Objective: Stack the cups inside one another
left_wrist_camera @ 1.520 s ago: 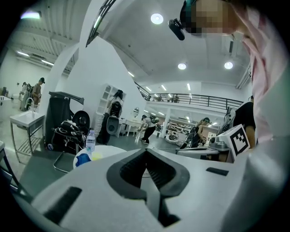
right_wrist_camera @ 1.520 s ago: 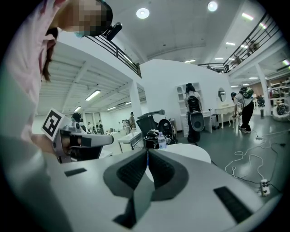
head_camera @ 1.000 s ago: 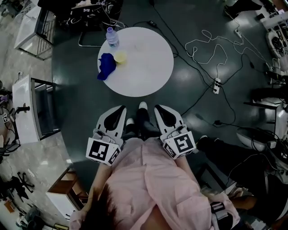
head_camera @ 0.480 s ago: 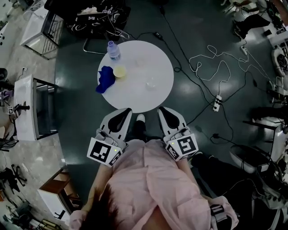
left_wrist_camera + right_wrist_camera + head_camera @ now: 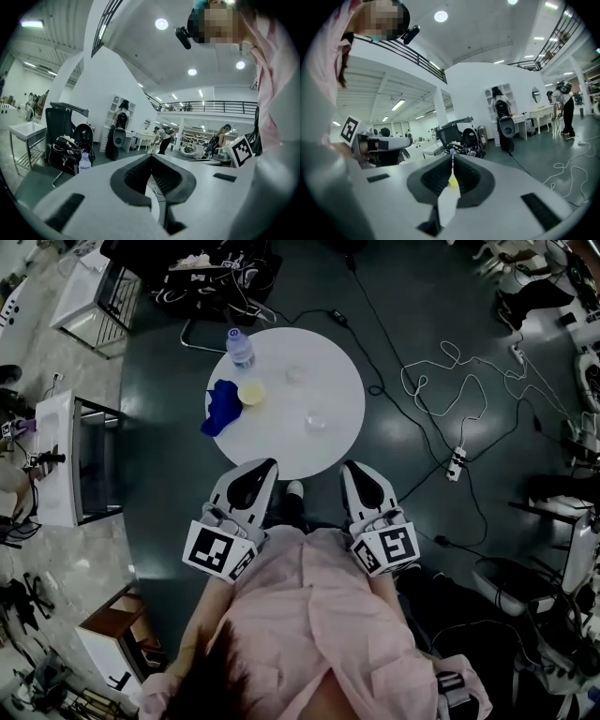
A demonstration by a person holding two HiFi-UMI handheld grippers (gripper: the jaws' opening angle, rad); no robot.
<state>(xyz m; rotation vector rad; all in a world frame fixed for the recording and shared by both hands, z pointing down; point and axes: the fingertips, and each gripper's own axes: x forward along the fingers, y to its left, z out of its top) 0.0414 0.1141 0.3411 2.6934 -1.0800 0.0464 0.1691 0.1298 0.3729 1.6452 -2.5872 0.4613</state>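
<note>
Yellow cup (image 5: pixel 250 392) is sitting plainly on the desk (image 5: pixel 281 448), two clear cups (image 5: pixel 296 374) (image 5: pixel 317 419) barely showing; left gripper (image 5: pixel 265 465) and right gripper (image 5: pixel 352 468) are hanging closed, empty.

- A round white table (image 5: pixel 333 432) stands on a dark floor (image 5: pixel 159 427).
- A clear water bottle (image 5: pixel 240 346) stands upright near the table's far left edge. The left gripper view shows it too (image 5: pixel 85 162).
- A crumpled blue cloth (image 5: pixel 220 404) lies at the table's left edge, partly over the rim.
- A white cable (image 5: pixel 450 367) loops over the floor right of the table, near a white power strip (image 5: pixel 457 463).
- A black chair (image 5: pixel 202 273) loaded with bags and cords stands just beyond the table.
- A white cart (image 5: pixel 66 460) stands well to the left.
- A pink shirt (image 5: pixel 319 624) fills the lower head view.
</note>
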